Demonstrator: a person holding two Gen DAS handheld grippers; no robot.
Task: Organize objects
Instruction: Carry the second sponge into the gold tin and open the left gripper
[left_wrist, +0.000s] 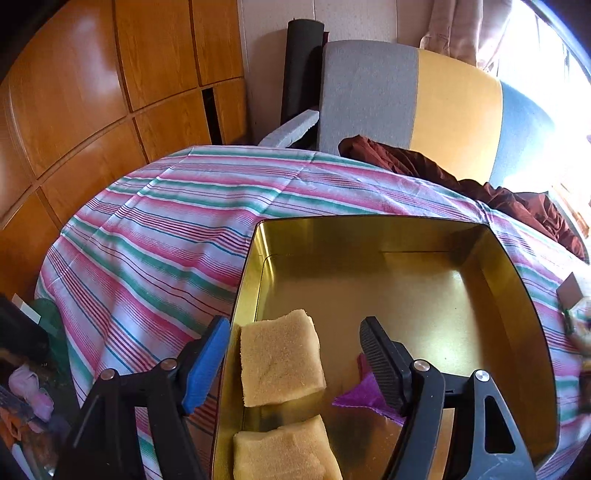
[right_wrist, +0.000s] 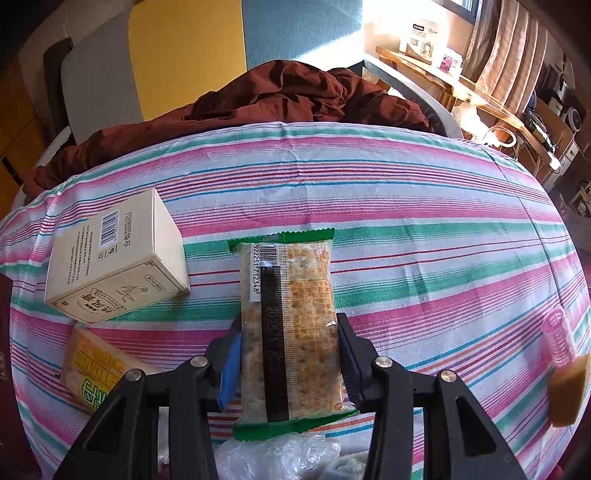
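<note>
Gold metal lines the tin (left_wrist: 509, 280) that we are viewing from the left wrist; it is sitting open on the striped cloth (left_wrist: 155, 236) covering the worktop. Two tan sponges are lying along the tin's left wall, the farther sponge (left_wrist: 282, 356) just beyond the nearer sponge (left_wrist: 286, 452), which is cut off by the lower edge. A purple scrap (left_wrist: 364, 397) is resting on the tin floor near them.

We are holding the left claw (left_wrist: 291, 356) with its jaws standing apart: the blue finger (left_wrist: 205, 363) is hanging outside the tin's left wall and the black finger (left_wrist: 380, 363) is hanging over the tin floor. The farther sponge is lying between them, and neither finger appears to be pressing on it.

From the right wrist, we are seeing the right claw (right_wrist: 290, 356) closed on a cracker packet (right_wrist: 291, 317), with the fingers pressing on its long edges. The packet is clear with green ends and is pointing away from the camera over the striped cloth.

A cream box (right_wrist: 118, 258) is lying tilted on the cloth to the left of the packet, and a yellow packet (right_wrist: 92, 369) is lying just below the box. At the right edge, a pink roller (right_wrist: 557, 338) is resting beside a tan block (right_wrist: 569, 391). A dark red blanket (right_wrist: 280, 96) is bunched beyond the worktop's far edge.
</note>
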